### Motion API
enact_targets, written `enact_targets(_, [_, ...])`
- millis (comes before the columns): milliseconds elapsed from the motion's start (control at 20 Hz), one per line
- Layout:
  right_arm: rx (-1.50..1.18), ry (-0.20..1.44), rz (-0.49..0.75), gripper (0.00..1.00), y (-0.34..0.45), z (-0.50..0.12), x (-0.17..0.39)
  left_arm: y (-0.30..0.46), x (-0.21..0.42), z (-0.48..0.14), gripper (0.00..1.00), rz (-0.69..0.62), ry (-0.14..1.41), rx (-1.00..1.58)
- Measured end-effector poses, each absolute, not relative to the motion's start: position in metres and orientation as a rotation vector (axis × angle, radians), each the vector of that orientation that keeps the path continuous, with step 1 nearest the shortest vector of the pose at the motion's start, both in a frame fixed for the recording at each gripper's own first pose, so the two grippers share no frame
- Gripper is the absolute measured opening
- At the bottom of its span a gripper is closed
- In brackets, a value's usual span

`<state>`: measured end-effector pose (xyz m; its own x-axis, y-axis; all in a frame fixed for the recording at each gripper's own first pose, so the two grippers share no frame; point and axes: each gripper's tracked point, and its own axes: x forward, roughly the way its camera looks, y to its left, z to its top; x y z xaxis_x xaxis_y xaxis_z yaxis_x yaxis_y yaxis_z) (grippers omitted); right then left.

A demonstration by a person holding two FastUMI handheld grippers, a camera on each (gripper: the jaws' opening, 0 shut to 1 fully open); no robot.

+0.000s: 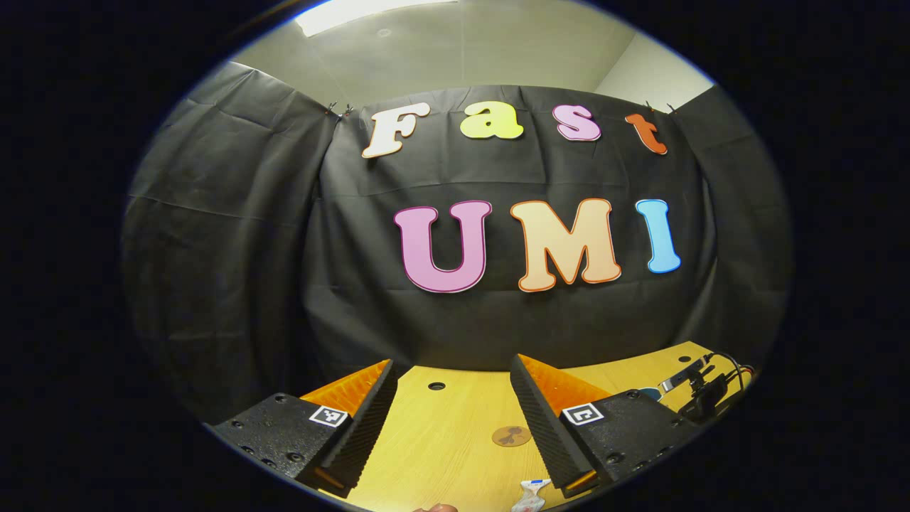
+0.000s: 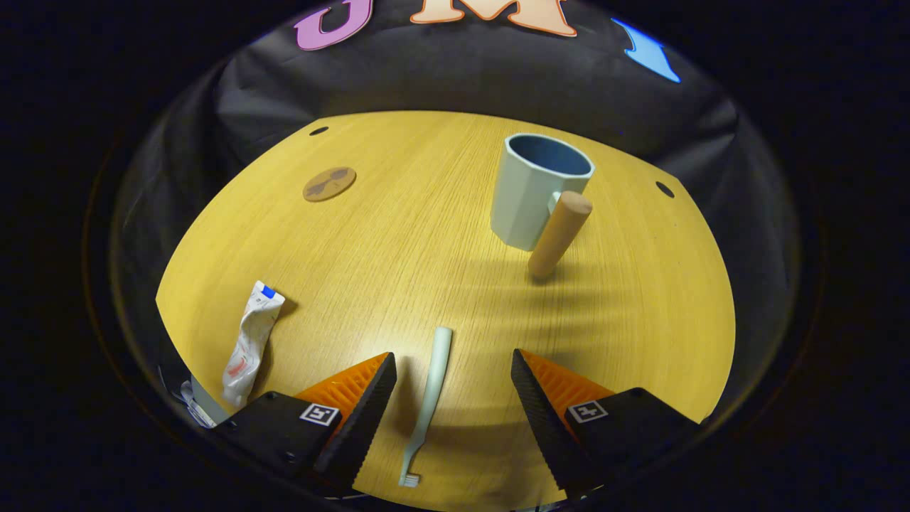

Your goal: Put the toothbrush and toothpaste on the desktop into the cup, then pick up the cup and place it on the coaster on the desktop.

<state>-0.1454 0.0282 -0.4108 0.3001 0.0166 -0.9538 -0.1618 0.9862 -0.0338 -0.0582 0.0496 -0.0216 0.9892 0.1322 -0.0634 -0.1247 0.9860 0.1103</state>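
In the right gripper view a pale green toothbrush point(image 2: 429, 398) lies on the wooden desktop point(image 2: 426, 256), between the open fingers of my right gripper point(image 2: 452, 416), untouched by either. A crumpled white toothpaste tube point(image 2: 249, 341) lies to the left. A light blue cup point(image 2: 534, 190) with a wooden peg handle point(image 2: 559, 235) stands upright further ahead. A round brown coaster point(image 2: 329, 184) sits far left. In the left gripper view my left gripper point(image 1: 452, 419) is open above the desktop, with the coaster point(image 1: 511, 436) and the tube's end point(image 1: 531, 494) below it.
The black cloth wall closes the back of the desktop. Small round holes point(image 2: 665, 189) dot the tabletop's far edge. In the left gripper view a clamp with cables point(image 1: 700, 391) sits at the desktop's right edge.
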Motion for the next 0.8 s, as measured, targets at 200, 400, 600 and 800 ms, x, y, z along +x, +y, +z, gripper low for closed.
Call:
enact_targets(200, [-0.109,1.361,0.132,0.96,0.033,-0.422,-0.156,0.045,-0.057,-0.031,0.93,0.113,0.094,0.105])
enact_targets(400, [-0.135,1.408,0.162,0.88,0.036,-0.423,-0.152,0.037,-0.056,-0.048,0.93,0.086,0.131,0.099])
enact_targets(600, [-0.134,1.430,0.189,0.55,0.045,-0.425,-0.147,0.026,-0.053,-0.069,0.94,0.050,0.178,0.103])
enact_targets(800, [-0.072,1.462,0.180,0.12,0.043,-0.424,-0.149,0.018,-0.050,-0.093,0.93,0.017,0.226,0.102])
